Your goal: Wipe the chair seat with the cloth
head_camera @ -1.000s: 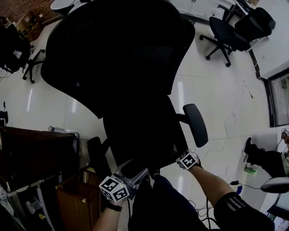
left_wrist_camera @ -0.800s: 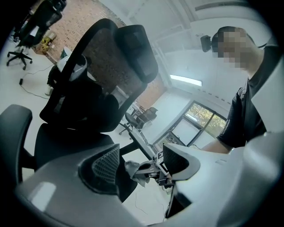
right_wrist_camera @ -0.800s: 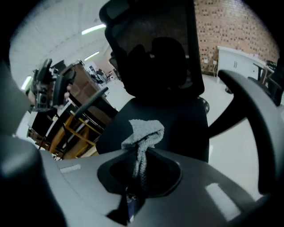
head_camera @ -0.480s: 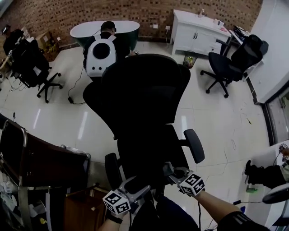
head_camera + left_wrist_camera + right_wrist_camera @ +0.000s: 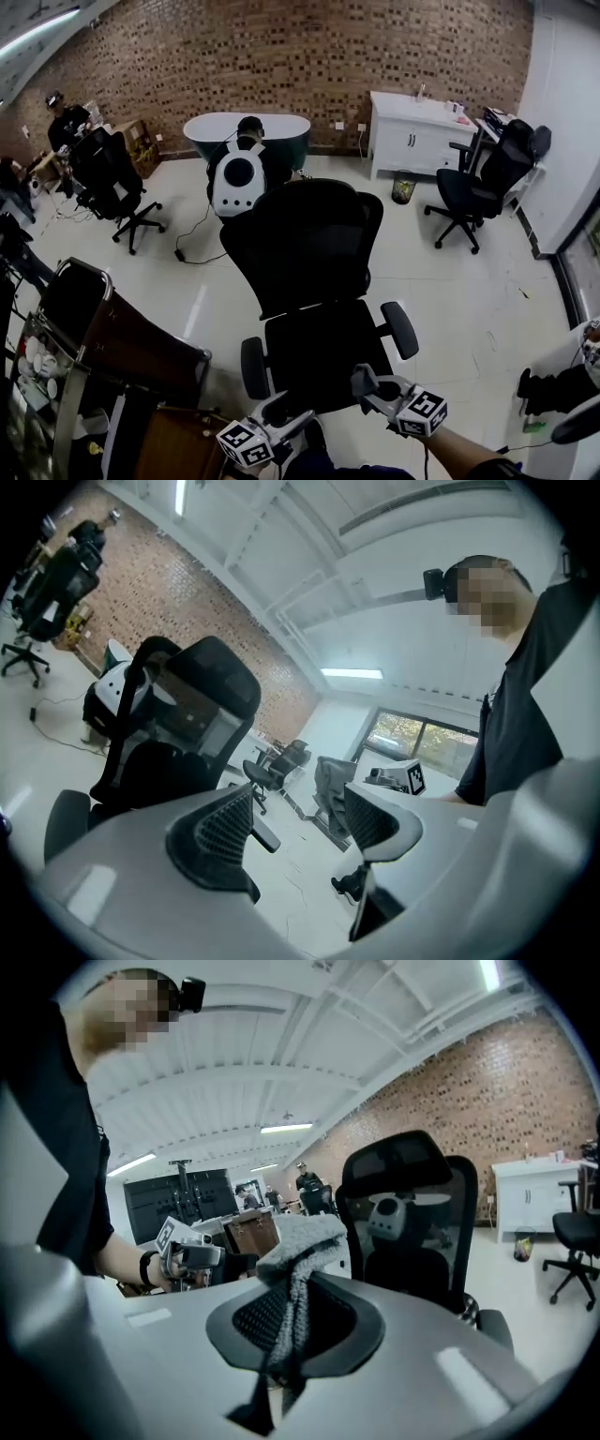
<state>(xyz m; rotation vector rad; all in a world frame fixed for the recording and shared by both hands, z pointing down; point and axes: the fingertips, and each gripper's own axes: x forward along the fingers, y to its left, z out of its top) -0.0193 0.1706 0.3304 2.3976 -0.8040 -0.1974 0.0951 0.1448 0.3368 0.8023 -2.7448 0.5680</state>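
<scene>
- The right gripper [image 5: 298,1314] has its two jaws pressed together on the grey cloth [image 5: 298,1234]. The cloth is pinched in a fold. A soft bunch of it stands beyond the jaw tips and a thin strip hangs down between the pads. I judge that this grip is chosen so that the free bunch, and not the hard plastic, meets the surface.
- The chair seat [image 5: 317,352] is black and lies directly in front of the person, between the two armrests [image 5: 401,328], with the backrest [image 5: 302,239] on the far side. Turned this way, the seat is open to reach from its front edge.
- In the head view the right gripper hangs over the front right corner of the seat. It is near the seat, but I cannot tell if anything touches. The cloth is in the jaws and not spread on the seat, so the wiping seems not yet begun.
- The left gripper [image 5: 291,822] has its jaws spread apart with nothing between them. Through the gap only the floor [image 5: 309,883] and, farther off, the other gripper with the cloth can be seen.
- The left gripper is at the front left edge of the seat. It is probably left empty to steady the chair, because an office chair may turn under a sideways push.
</scene>
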